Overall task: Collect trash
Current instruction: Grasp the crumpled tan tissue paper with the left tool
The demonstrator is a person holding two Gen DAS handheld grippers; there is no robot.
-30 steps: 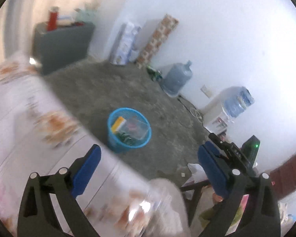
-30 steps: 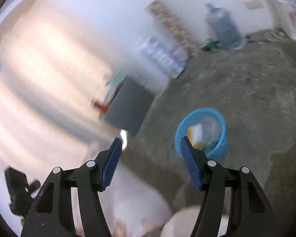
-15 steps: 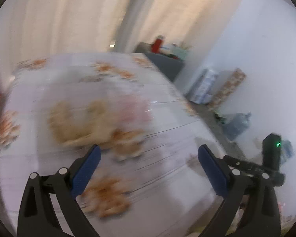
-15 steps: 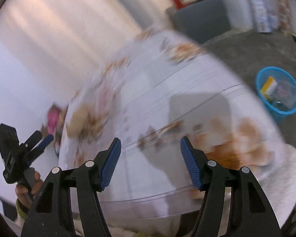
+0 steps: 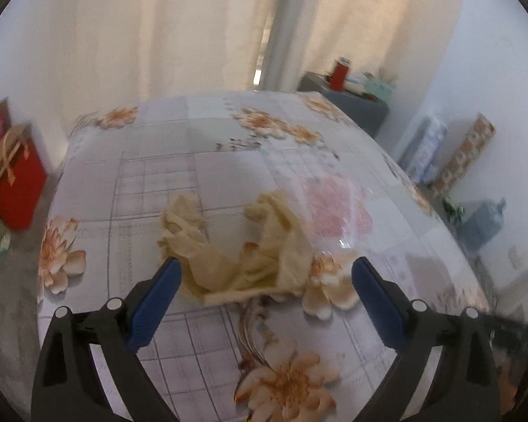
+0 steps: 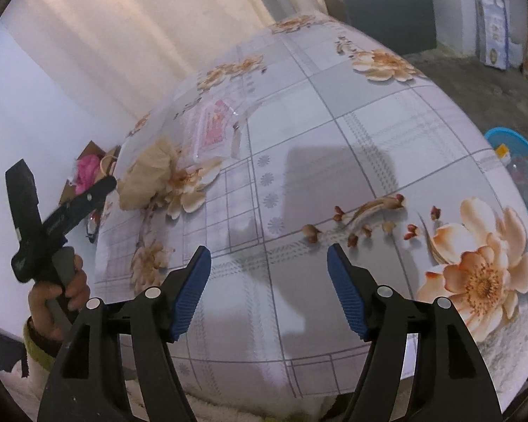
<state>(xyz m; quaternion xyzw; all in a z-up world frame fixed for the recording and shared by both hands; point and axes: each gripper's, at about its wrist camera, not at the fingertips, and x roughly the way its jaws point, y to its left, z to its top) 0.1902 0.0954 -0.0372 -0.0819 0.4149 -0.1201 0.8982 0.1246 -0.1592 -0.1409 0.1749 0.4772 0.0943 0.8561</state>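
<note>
A crumpled pair of yellowish rubber gloves [image 5: 243,249] lies on the flowered table [image 5: 193,161], just ahead of my open, empty left gripper [image 5: 265,281]. A clear plastic wrapper with pink print [image 5: 338,207] lies right behind them. In the right wrist view the gloves [image 6: 151,176] and the wrapper [image 6: 214,130] lie at the table's far left. My right gripper [image 6: 269,274] is open and empty above the table's near part. The left gripper's body [image 6: 52,218] shows at the left, held by a hand. The blue trash basket [image 6: 521,168] stands on the floor at the right.
A red gift bag [image 5: 14,183] stands on the floor left of the table. A grey cabinet [image 5: 355,105] with a red can stands at the back right. A water jug [image 5: 482,221] and boxes [image 5: 426,147] line the right wall. Curtains hang behind.
Both grippers have swung from the floor and basket up to the table. The left one now faces the gloves closely; both stay open.
</note>
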